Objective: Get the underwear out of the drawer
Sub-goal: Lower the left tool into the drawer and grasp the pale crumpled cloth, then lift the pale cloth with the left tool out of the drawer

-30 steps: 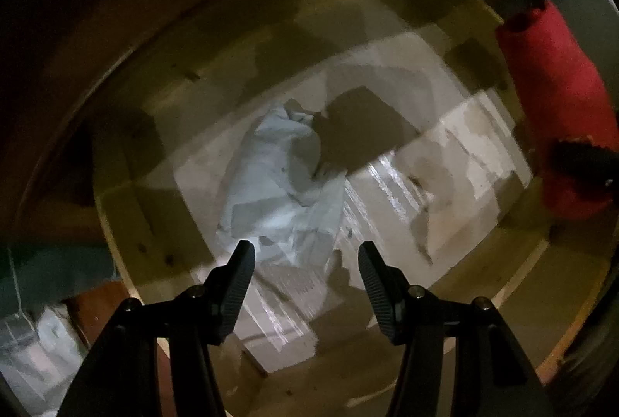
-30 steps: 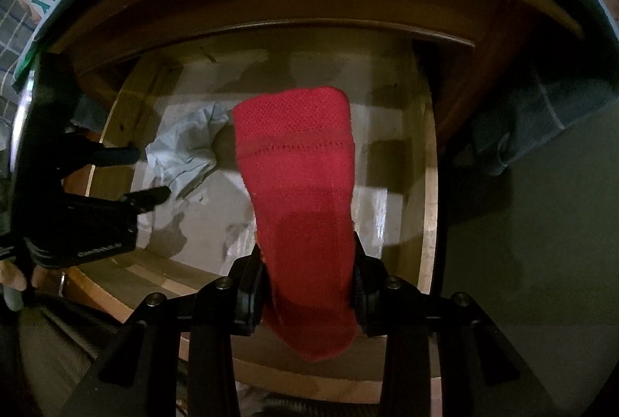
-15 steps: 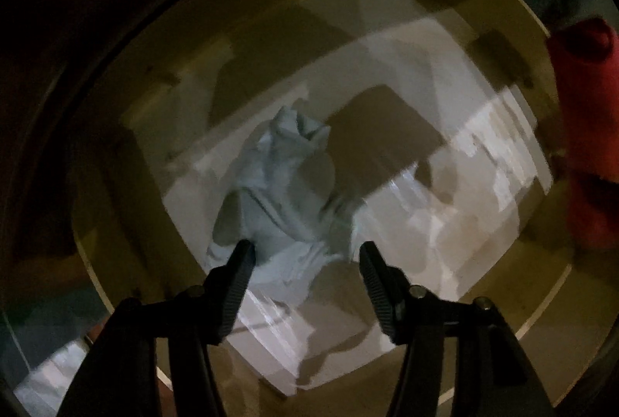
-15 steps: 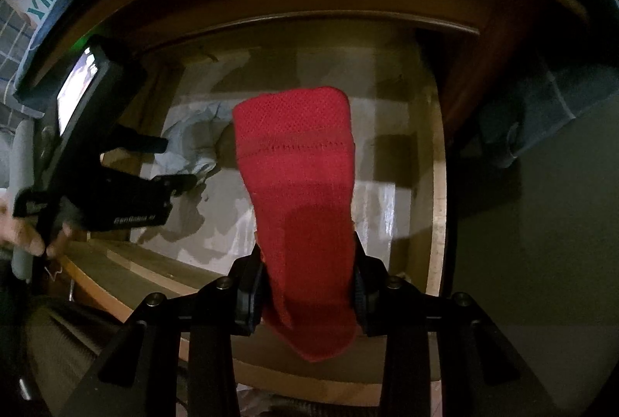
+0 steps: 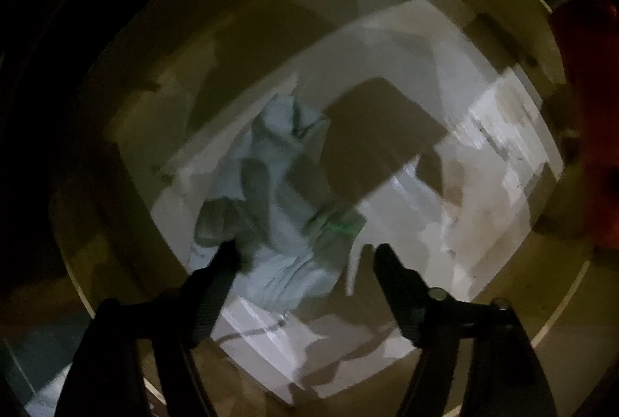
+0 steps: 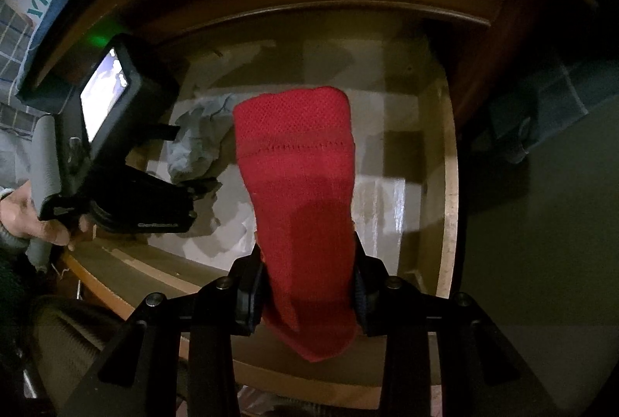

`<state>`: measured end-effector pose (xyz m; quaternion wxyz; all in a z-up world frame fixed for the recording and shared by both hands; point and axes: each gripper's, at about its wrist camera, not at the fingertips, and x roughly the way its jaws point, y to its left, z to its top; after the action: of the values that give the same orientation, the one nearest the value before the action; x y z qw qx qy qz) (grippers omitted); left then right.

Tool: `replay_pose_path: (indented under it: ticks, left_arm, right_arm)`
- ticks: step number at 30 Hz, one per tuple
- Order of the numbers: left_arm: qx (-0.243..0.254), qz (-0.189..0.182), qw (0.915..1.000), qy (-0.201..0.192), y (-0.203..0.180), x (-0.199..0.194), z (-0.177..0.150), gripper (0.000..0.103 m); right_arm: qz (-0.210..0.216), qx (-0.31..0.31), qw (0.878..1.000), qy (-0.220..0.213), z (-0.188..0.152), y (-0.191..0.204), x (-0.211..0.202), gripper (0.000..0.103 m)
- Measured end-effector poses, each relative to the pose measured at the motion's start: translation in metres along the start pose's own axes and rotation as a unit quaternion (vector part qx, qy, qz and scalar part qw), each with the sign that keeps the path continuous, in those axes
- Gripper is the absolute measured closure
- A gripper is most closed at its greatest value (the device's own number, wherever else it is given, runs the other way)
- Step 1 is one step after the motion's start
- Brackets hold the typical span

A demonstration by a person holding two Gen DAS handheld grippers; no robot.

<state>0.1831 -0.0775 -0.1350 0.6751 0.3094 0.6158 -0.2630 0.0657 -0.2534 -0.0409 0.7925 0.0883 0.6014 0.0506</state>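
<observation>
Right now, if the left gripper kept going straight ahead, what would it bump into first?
Probably the crumpled pale underwear lying on the drawer bottom. The left gripper is open and points right at the pile's near edge. Depth is hard to judge in this blurry view, so it may already be touching.

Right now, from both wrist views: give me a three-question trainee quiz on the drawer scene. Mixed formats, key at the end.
1. True or false: the right claw is shut on the red garment.
2. Multiple choice: the pale crumpled garment lies A) on the drawer floor B) in the left claw C) outside the drawer.
3. Fill in: the left claw's jaws are ____, over the pale garment.

Key: 1 true; 2 A; 3 open.
</observation>
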Motion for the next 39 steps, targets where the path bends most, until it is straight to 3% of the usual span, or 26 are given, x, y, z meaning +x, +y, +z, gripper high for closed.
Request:
replay_pose_path:
  ticks: [1,2,6,12,17,19,23,26,30,35,39]
  left_arm:
    - [-0.007,0.012,0.9999,0.005,0.002,0.0,-0.001,0.052]
    - [-0.014,0.017,0.9997,0.01,0.005,0.0,-0.001,0.056]
    - [-0.071,-0.047,0.9959,0.03,0.021,-0.006,-0.008,0.067]
    - [-0.122,-0.084,0.9868,0.066,0.031,-0.009,-0.025,0.068]
    - [-0.203,-0.132,0.9666,0.085,0.041,-0.008,-0.039,0.068]
    - [-0.236,-0.135,0.9593,0.076,0.047,-0.012,-0.042,0.067]
    - [-0.258,-0.118,0.9576,0.049,0.055,-0.026,-0.038,0.062]
    - [-0.272,-0.13,0.9529,0.034,0.053,-0.038,-0.043,0.046]
    - [-0.254,-0.127,0.9584,0.026,0.057,-0.051,-0.045,0.034]
    - [-0.233,-0.098,0.9663,0.048,0.048,-0.022,-0.047,0.033]
    - [-0.236,-0.113,0.9628,0.07,0.054,-0.007,-0.041,0.033]
  right_arm:
    - [0.0,0.0,1.0,0.0,0.001,0.0,0.001,0.069]
    - [-0.001,0.001,1.0,0.0,0.001,-0.001,0.001,0.069]
    - [-0.003,-0.001,1.0,-0.002,0.001,-0.001,0.0,0.069]
    - [0.003,0.003,1.0,-0.002,0.0,-0.002,0.002,0.069]
    - [0.003,0.002,1.0,-0.004,0.001,-0.002,0.002,0.069]
    - [0.004,0.001,1.0,-0.004,0.001,-0.003,0.001,0.069]
    - [0.001,0.0,1.0,-0.004,0.001,-0.004,0.001,0.069]
    - [0.001,0.001,1.0,-0.004,0.001,-0.003,0.001,0.069]
    - [0.002,0.0,1.0,-0.004,0.001,-0.003,0.001,0.069]
    - [0.005,0.0,1.0,-0.002,0.003,-0.003,0.0,0.069]
    - [0.006,-0.001,1.0,0.001,0.003,-0.002,0.0,0.069]
